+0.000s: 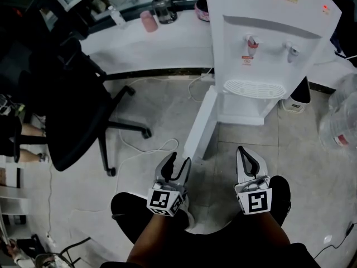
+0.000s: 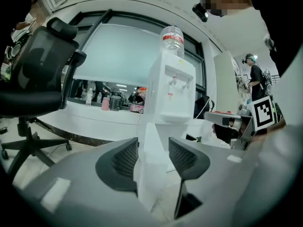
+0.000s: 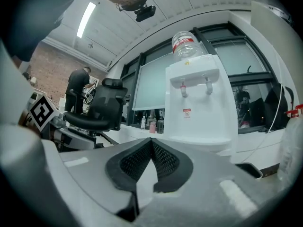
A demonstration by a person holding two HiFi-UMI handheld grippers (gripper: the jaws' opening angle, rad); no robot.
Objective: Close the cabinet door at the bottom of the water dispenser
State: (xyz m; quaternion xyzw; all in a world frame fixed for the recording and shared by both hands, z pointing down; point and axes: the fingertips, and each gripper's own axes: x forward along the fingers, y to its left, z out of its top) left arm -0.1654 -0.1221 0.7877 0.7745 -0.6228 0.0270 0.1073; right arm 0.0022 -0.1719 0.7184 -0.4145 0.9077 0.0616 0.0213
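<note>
White water dispenser (image 1: 268, 57) upright on floor, its white bottom cabinet door (image 1: 201, 124) swung wide open

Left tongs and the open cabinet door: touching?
Cannot tell. The left gripper view shows the cabinet door edge-on between the parted left tongs, but neither contact nor gap is plain; the head view is no clearer.

Chair and counter
Black office chair (image 1: 72, 105) beside the counter's (image 1: 167, 46) front edge; pink cup (image 1: 148, 22) on the counter.
</note>
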